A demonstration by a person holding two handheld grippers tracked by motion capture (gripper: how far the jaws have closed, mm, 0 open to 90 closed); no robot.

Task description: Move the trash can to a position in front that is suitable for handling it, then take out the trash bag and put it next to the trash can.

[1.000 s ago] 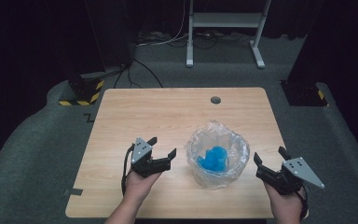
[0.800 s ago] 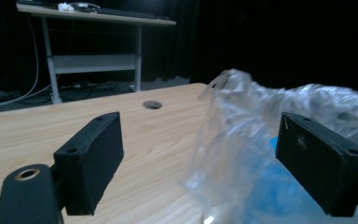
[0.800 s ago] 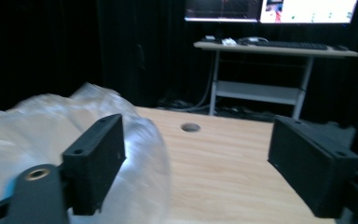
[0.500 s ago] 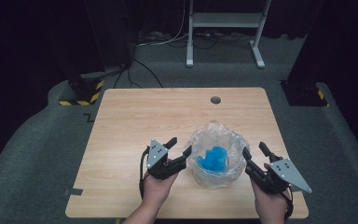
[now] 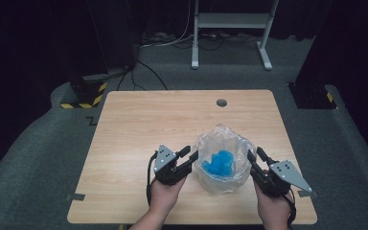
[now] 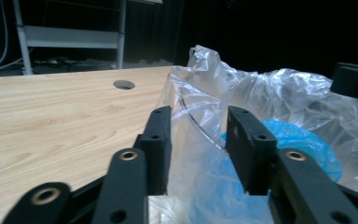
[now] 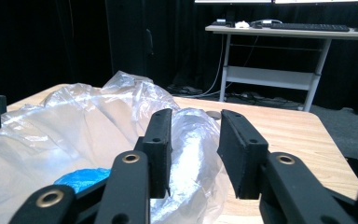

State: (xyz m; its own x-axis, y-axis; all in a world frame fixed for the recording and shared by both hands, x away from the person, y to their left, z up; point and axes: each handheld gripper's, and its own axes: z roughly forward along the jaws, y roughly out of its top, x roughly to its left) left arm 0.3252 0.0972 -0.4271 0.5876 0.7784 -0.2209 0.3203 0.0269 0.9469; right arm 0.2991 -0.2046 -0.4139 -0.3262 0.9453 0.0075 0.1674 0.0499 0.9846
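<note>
We hold our left gripper [image 5: 189, 155] and right gripper [image 5: 255, 156] open, empty, flanking the clear plastic bag [image 5: 223, 158].

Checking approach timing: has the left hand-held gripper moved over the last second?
Yes. The left hand-held gripper moved right, closing on the plastic bag, which stayed put.
</note>
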